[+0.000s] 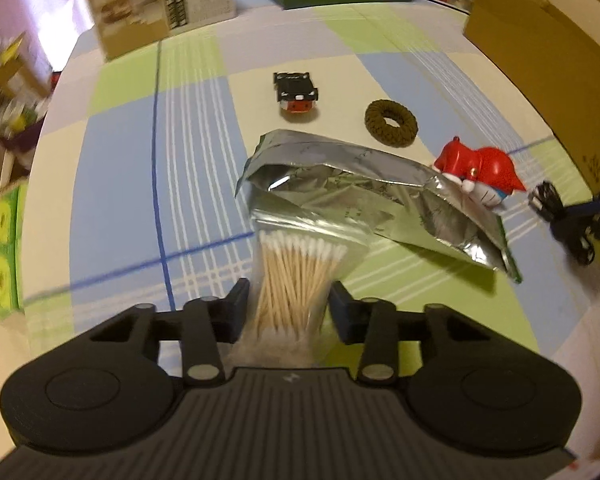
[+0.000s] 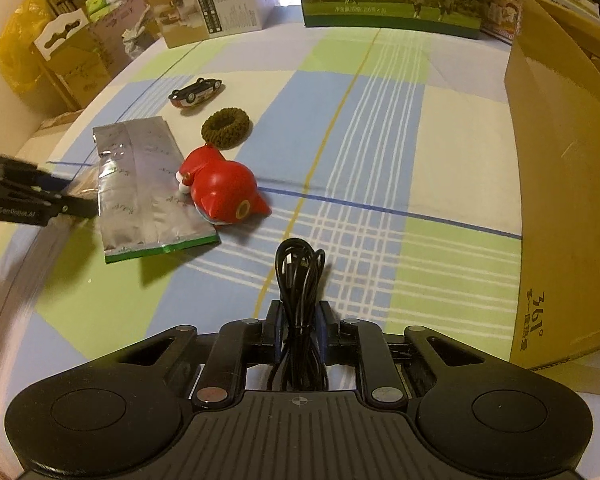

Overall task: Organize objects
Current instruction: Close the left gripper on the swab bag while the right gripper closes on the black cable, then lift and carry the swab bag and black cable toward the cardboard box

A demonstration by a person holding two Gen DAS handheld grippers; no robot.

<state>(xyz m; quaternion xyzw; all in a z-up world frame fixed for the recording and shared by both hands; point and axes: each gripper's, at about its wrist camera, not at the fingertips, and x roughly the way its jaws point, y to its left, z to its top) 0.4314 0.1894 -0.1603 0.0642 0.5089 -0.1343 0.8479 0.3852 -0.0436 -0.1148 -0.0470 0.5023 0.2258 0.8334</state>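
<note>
Left wrist view: at lower centre the left gripper [image 1: 288, 300] has its jaws closed on one clear bag of cotton swabs [image 1: 290, 276], its tips touching one silver foil pouch [image 1: 364, 196]. Open checked tabletop [image 1: 120, 152] fills the left half. Upper centre lie one toy car [image 1: 296, 92] and one brown hair tie [image 1: 391, 121]; one red figure [image 1: 480, 174] leans on the pouch. Right wrist view: the right gripper [image 2: 299, 316] clamps one black cable bundle [image 2: 300, 280]; one cardboard box [image 2: 564, 184] walls the right edge.
</note>
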